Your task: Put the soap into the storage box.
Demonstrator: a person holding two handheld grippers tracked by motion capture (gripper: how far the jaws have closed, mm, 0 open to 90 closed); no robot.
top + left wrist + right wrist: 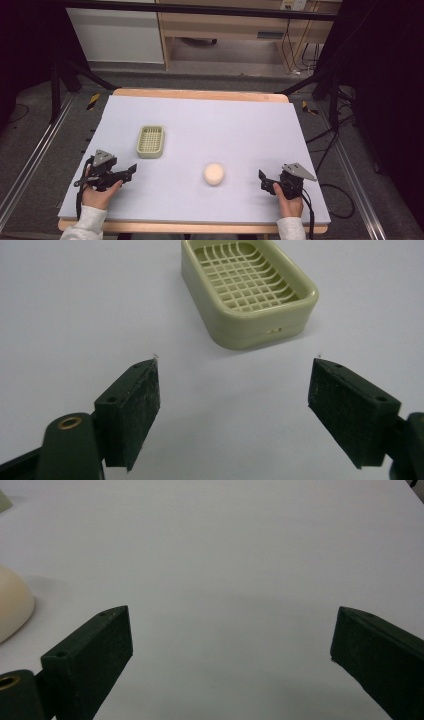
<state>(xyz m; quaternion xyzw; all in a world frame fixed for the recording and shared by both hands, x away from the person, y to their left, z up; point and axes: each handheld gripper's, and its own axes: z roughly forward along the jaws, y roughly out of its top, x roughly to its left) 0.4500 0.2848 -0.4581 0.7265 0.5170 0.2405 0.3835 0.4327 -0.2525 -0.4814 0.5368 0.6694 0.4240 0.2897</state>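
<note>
Soap (214, 173) – cream, round – between both gaping, empty claws, left claw (131, 171), right claw (263, 181), soap dish (150, 141) beyond left

I see a pale lavender table cover (225, 125), a pale green soap dish (150, 141) with a grid-patterned base, a cream round soap (214, 173), and my black grippers

My high view sat above my side, looking forward and down over the whole table (200, 120). The left gripper view rode low, facing the soap tray (250, 290) up close; the high view caught that tray (150, 141) too. The right gripper view hugged the tabletop, clipping the cream lump (12, 607) at its edge.
</note>
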